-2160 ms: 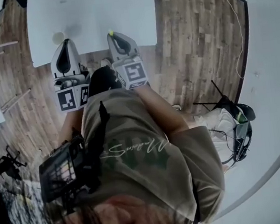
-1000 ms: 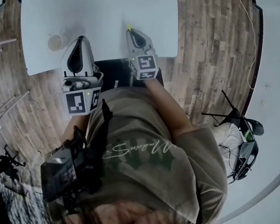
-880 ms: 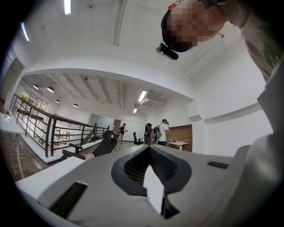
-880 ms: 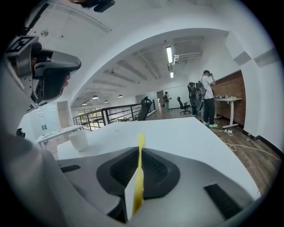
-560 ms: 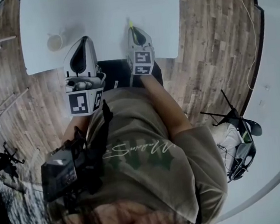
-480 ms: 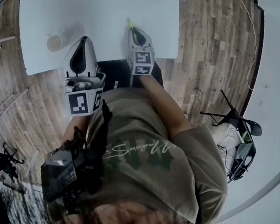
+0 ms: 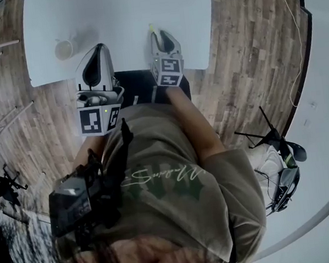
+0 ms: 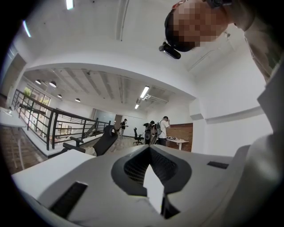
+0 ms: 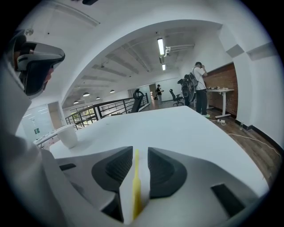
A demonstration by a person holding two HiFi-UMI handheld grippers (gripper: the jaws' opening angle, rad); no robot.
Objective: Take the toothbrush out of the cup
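A white cup point(image 7: 63, 49) stands near the left front of the white table point(image 7: 121, 9); in the right gripper view the cup point(image 9: 68, 135) is off to the left. The yellow toothbrush point(image 9: 136, 186) lies low over the table between the jaws of my right gripper point(image 9: 140, 150), which are opening, with a gap beside the handle. From above, the toothbrush tip point(image 7: 151, 28) pokes out ahead of the right gripper point(image 7: 161, 37). My left gripper point(image 7: 97, 47) hovers level right of the cup, its jaws point(image 8: 150, 147) shut on nothing.
A black chair point(image 7: 141, 86) sits under the table's near edge. Wooden floor surrounds the table, with other white tables point(image 7: 324, 80) at the right and a tripod point(image 7: 270, 130) beside them. Several people stand far off in the hall.
The right gripper's jaws have spread apart around the toothbrush, which they gripped before. The left gripper and the cup have stayed put.
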